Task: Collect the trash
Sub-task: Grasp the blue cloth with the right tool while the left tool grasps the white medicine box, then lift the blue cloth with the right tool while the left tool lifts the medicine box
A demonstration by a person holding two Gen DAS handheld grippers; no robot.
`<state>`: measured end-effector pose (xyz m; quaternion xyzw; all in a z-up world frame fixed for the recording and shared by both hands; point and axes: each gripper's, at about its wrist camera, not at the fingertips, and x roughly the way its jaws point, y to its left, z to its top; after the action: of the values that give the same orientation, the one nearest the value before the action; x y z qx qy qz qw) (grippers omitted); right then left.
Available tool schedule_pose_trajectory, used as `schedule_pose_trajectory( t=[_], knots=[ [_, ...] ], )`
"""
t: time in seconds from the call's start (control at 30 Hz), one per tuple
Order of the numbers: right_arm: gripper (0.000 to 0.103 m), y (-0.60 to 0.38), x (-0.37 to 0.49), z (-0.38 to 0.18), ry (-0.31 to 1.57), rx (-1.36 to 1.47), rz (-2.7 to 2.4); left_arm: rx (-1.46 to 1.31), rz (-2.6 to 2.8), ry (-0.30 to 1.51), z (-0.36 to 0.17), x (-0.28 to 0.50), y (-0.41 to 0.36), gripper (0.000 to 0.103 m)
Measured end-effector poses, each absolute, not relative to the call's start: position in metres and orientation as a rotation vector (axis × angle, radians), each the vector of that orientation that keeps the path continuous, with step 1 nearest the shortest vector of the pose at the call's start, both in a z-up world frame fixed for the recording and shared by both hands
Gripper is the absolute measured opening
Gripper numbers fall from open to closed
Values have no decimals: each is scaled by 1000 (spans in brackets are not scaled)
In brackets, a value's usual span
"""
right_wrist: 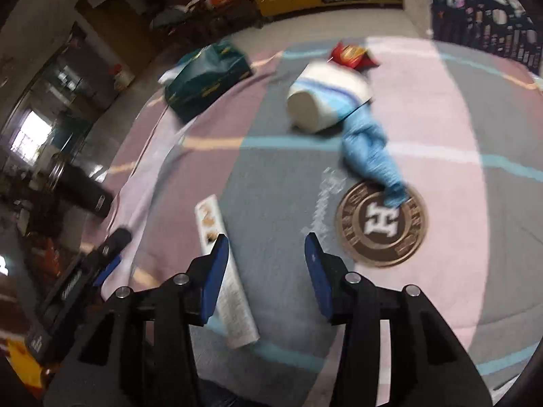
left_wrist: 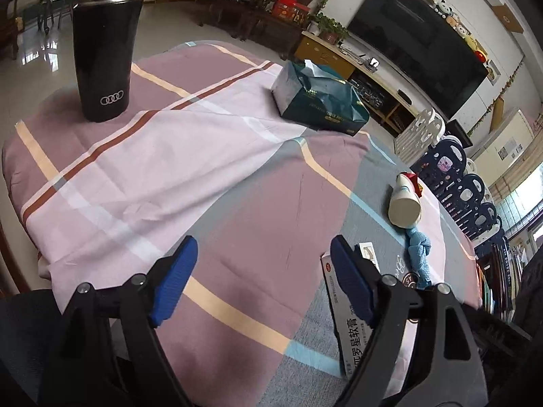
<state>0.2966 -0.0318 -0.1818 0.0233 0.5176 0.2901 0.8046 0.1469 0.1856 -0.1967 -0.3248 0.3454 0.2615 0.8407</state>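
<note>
A black tumbler (left_wrist: 106,57) with a steel rim and a ring logo stands upright at the far left of the plaid tablecloth (left_wrist: 176,156), well apart from a dark green tissue pack (left_wrist: 320,100) with a tissue poking out. A round brown badge (right_wrist: 381,224) is printed on the cloth. Beyond the table are a big dark TV (left_wrist: 420,44) and a yellow cabinet (left_wrist: 325,56).

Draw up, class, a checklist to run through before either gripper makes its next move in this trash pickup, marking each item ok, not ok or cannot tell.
1. Left gripper open, nothing between the fingers: ok.
2. Right gripper open and unloaded: ok.
3. Ointment box within reach, lying flat beside the right gripper: ok.
4. Red snack wrapper unobstructed beyond the tipped paper cup: ok.
5. Right wrist view sharp enough to aim: not ok, blurred.
6. Trash bin located: cannot tell.
</note>
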Motion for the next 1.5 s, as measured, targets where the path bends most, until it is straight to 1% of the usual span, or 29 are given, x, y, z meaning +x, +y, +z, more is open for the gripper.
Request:
schedule_pose_trajectory(
  t=[0.07,0.13,0.23,0.3,0.37,0.4,0.43,0.5,0.53,0.73,0.87,0.97,1.1,1.2,1.3,1.5],
  knots=[
    [47,-37,318,-175,1043,23,445,-671,542,739,-196,150,182,86],
    [47,-34,341,-178,1020,-13,360,-665,533,756,-199,152,181,87],
    [47,-21,377,-199,1048,-57,312,-682,510,784,-203,155,181,88],
    [51,-11,392,-217,1091,-77,309,-691,501,794,-205,157,181,89],
    [51,-7,399,-231,1127,-57,304,-696,501,799,-206,157,182,89],
    [47,-5,398,-235,1127,-47,306,-700,502,799,-206,157,183,89],
    [38,-5,393,-235,1099,-48,314,-705,505,798,-206,157,183,89],
    [26,-2,383,-234,1080,-71,356,-722,513,794,-207,156,186,89],
    [25,-3,376,-231,1078,-76,382,-734,516,792,-208,155,187,89],
    [24,-19,314,-232,1191,-16,569,-760,521,787,-209,153,190,89],
    [24,-26,258,-234,1293,124,730,-751,510,796,-209,155,187,89],
    [25,-49,238,-219,1229,209,684,-749,488,804,-210,156,185,89],
    [25,-90,228,-205,1164,240,492,-694,343,897,-217,173,166,90],
    [25,-111,219,-202,1142,197,389,-554,232,993,-220,190,134,90],
    [25,-123,216,-202,1134,181,337,-428,190,1052,-225,199,108,90],
    [25,-114,223,-210,1150,166,315,-384,146,1083,-230,203,96,90]
  ],
)
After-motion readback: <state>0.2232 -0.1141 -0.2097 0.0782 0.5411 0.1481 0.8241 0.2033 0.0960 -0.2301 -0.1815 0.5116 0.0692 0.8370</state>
